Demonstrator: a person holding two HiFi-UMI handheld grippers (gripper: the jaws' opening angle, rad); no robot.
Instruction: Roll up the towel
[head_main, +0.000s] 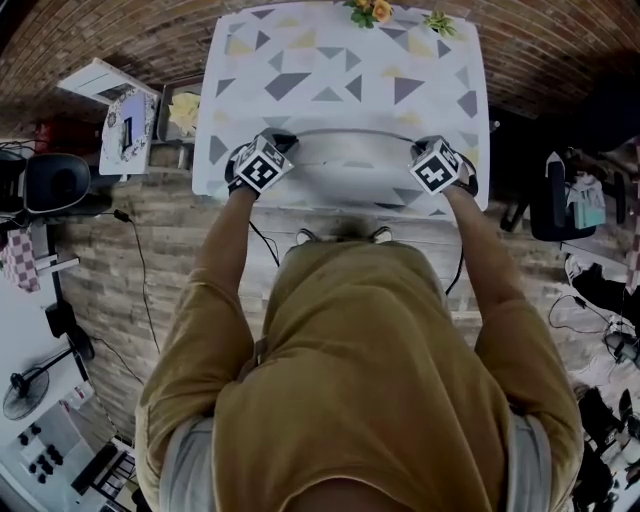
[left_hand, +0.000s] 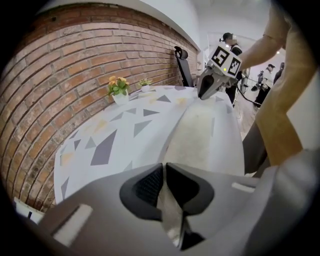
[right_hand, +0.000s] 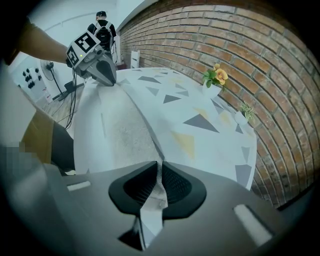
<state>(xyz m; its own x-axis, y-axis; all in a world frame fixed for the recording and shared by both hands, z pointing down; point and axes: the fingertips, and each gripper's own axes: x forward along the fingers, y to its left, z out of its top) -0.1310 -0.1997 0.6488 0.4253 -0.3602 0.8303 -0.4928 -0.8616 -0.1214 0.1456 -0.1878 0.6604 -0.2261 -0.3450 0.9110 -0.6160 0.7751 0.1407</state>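
Note:
A pale towel (head_main: 345, 165) lies along the near edge of the table (head_main: 340, 70), which has a white cloth printed with triangles. My left gripper (head_main: 278, 142) is at the towel's left end and my right gripper (head_main: 428, 148) at its right end. In the left gripper view the left gripper (left_hand: 165, 167) is shut on a fold of the towel (left_hand: 200, 130), with the right gripper (left_hand: 206, 92) at the far end. In the right gripper view the right gripper (right_hand: 160, 167) is shut on the towel's (right_hand: 120, 125) edge, opposite the left gripper (right_hand: 106, 75).
A pot of orange flowers (head_main: 370, 10) and a small green plant (head_main: 438, 22) stand at the table's far edge by the brick wall (left_hand: 60, 65). An office chair (head_main: 555, 200) is to the right, a side trolley (head_main: 130, 125) to the left. A person (right_hand: 102, 25) stands in the background.

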